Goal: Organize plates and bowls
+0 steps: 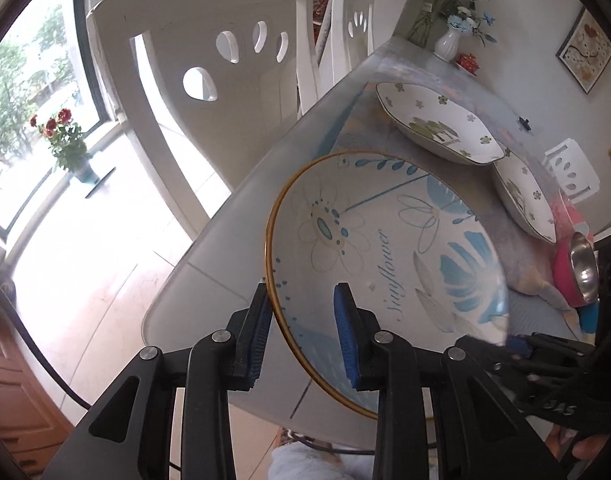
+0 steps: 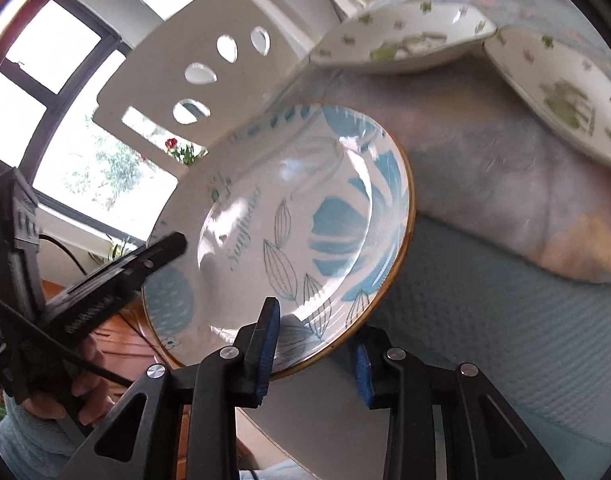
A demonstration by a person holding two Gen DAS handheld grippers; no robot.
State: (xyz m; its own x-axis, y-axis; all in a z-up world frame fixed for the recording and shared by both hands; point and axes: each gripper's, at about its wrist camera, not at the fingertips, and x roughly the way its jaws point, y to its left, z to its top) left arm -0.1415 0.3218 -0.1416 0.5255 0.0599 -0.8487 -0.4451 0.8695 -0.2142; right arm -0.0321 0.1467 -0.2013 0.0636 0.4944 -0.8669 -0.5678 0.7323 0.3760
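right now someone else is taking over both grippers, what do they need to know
Left gripper: jaws astride the near rim of the blue sunflower plate, one finger inside, one outside; a firm clamp cannot be confirmed.
Right gripper: astride the same plate's opposite rim, grip equally unclear.
The plate is tilted over the table edge.
Two green-flowered dishes lie side by side farther back; a pink steel-lined bowl sits to the right.
Nothing is stacked yet; the plate still needs placing, the rest grouping.

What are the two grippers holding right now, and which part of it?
Both straddle the rim of the round blue-flower plate: left gripper at one edge, right gripper at the other. Neither looks fully clamped.
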